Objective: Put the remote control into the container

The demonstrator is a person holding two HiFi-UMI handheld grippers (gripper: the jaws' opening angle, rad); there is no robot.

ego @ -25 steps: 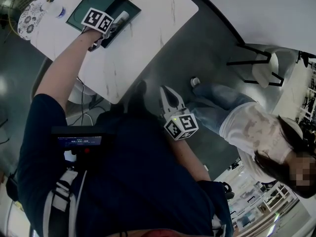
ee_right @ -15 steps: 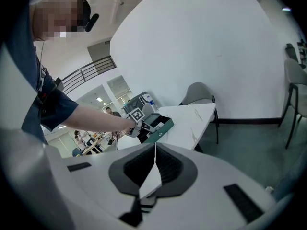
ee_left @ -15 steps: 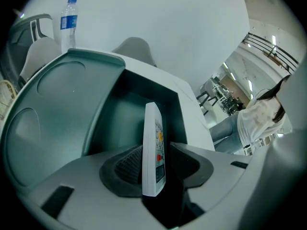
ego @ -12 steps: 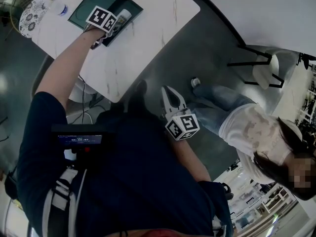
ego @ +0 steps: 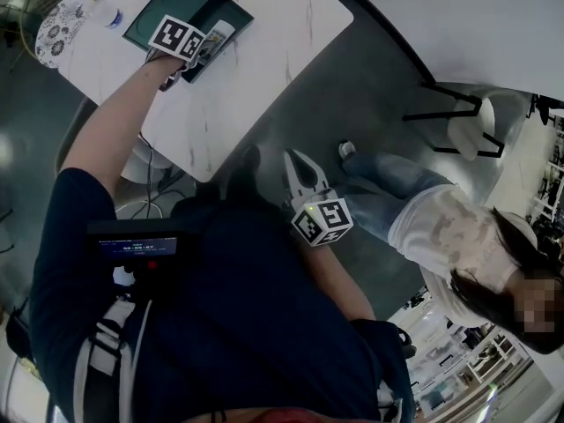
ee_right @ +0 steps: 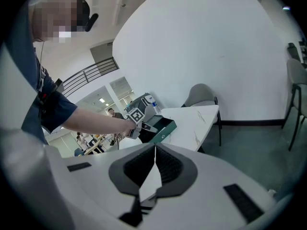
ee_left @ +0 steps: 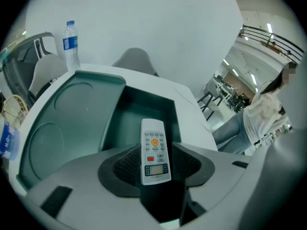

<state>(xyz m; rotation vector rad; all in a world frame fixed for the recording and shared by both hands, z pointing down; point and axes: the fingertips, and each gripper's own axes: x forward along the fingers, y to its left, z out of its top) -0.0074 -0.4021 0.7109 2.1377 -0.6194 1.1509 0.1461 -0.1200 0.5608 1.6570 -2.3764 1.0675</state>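
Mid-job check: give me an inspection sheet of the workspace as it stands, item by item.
Surface: white marbled table, carrying only the items listed below.
Job's things: remote control lies face up in the deep compartment of the green container.
Clutter: water bottle stands upright on the table beside the container.
Grippers: left gripper jaws are opening, with the remote between them and not clamped. Right gripper is shut on nothing and held over the floor, away from the table.
Cables: what looks like a thin light cable on the floor under the table.
Surroundings: another person nearby; grey chair behind the table; second white table.
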